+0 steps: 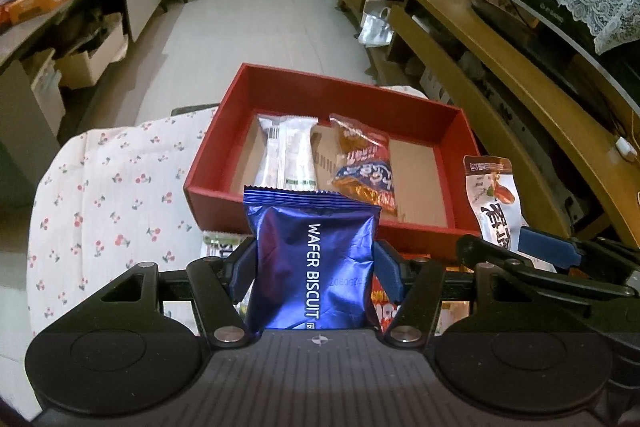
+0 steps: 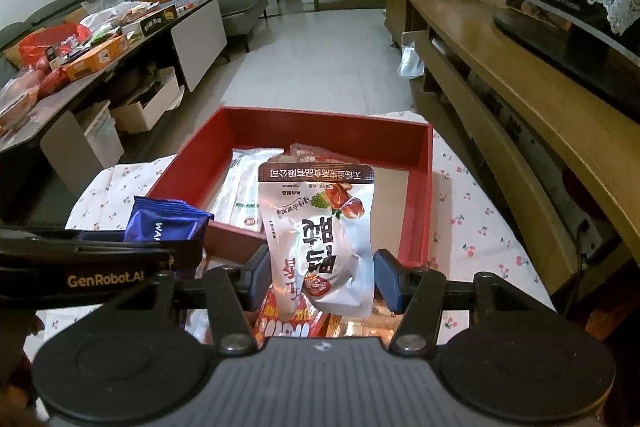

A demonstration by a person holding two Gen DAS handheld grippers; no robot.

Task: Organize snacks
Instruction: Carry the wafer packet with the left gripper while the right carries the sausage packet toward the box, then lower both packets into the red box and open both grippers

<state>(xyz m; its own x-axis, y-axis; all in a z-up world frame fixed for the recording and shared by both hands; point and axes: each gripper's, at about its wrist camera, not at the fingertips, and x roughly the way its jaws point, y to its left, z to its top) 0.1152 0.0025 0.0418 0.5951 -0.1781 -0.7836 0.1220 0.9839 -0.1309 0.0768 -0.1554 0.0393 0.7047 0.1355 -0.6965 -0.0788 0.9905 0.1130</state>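
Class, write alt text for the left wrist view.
The left gripper holds a blue wafer biscuit packet upright, in front of a red box on a cherry-print cloth. Two snack packets lie in the box.

Right tool (image 2: pixel 323 267) grips white pouch (image 2: pixel 320 239) before red box (image 2: pixel 420 187).
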